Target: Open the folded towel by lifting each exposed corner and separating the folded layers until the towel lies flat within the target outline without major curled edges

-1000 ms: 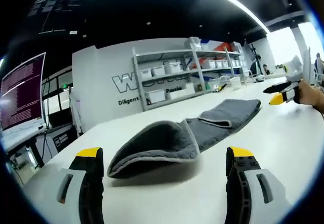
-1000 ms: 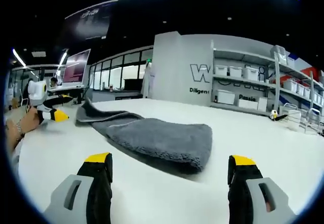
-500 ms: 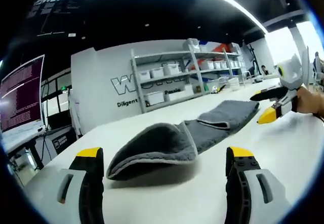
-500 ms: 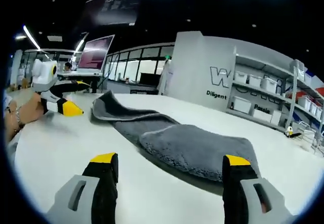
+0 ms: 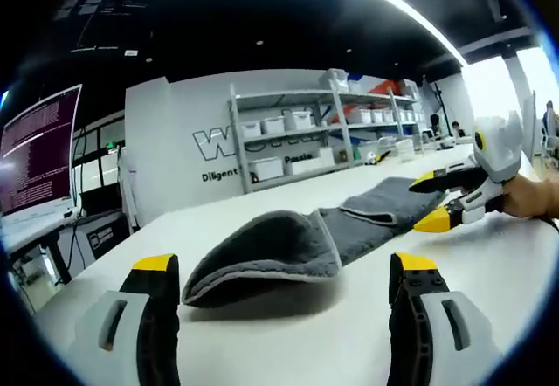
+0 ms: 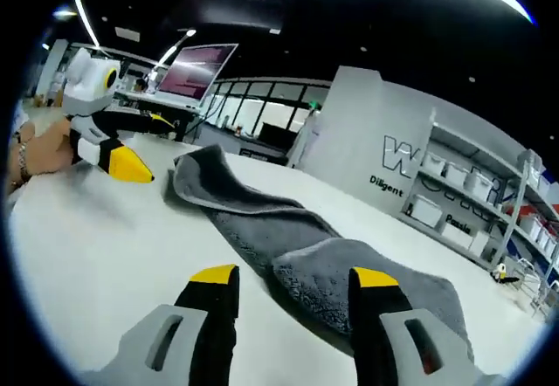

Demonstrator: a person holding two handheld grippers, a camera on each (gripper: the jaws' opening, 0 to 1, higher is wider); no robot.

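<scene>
A grey towel (image 5: 262, 244) lies folded and rumpled in a long strip on the white table (image 5: 489, 255). Its thick folded end sits just beyond my left gripper (image 5: 286, 265), which is open and low over the table. My right gripper (image 5: 427, 199) comes in from the right at the towel's far end, with its yellow tips apart. In the right gripper view the towel (image 6: 349, 272) runs away from my open right gripper (image 6: 294, 276), whose jaws straddle the near edge. The left gripper (image 6: 147, 144) and a hand (image 6: 39, 146) are at the towel's far raised end.
The white table (image 6: 96, 229) spreads wide on both sides of the towel. Shelves with white bins (image 5: 288, 141) stand against the back wall. A monitor (image 5: 35, 150) is at the left, beyond the table edge.
My right gripper has moved in towards the towel's end and its jaws have narrowed, still apart. The left gripper has stayed almost still.
</scene>
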